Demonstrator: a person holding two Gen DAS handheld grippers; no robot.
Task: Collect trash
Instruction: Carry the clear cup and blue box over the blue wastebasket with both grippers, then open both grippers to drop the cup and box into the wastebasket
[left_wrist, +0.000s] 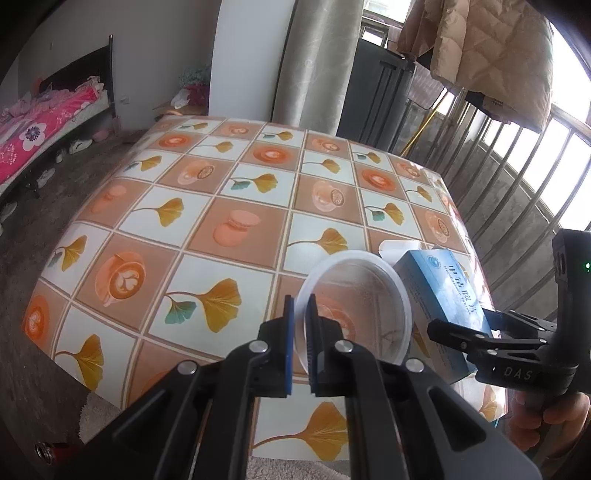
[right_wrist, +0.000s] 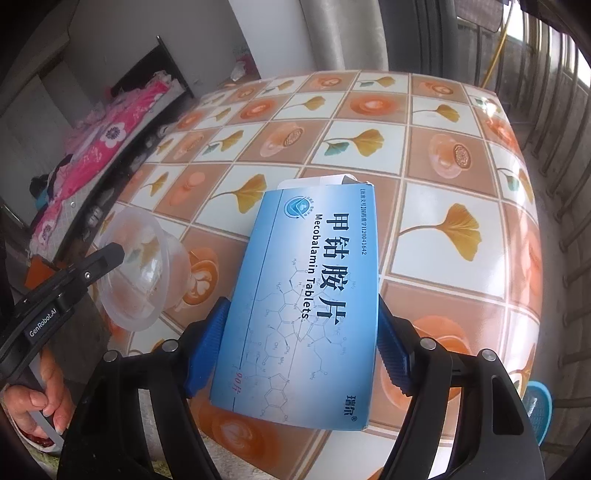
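A clear plastic bowl (left_wrist: 364, 291) hangs tilted over the near part of the table (left_wrist: 221, 206), and my left gripper (left_wrist: 300, 308) is shut on its rim. In the right wrist view the same bowl (right_wrist: 142, 266) sits at the left with the left gripper (right_wrist: 112, 254) on its edge. A blue medicine box (right_wrist: 306, 288) labelled "Mecobalamin Tablets" lies between the blue pads (right_wrist: 210, 332) of my right gripper (right_wrist: 301, 317), which press on both long sides. The box (left_wrist: 443, 291) sits right beside the bowl, with the right gripper (left_wrist: 476, 328) around it.
The table (right_wrist: 443, 147) wears a glossy cloth with a ginkgo-leaf and coffee-cup pattern. A bed with pink bedding (left_wrist: 33, 129) stands to the left, a metal railing (left_wrist: 517, 177) to the right. A blue object (right_wrist: 539, 410) lies on the floor. A hand (right_wrist: 37, 406) holds each gripper.
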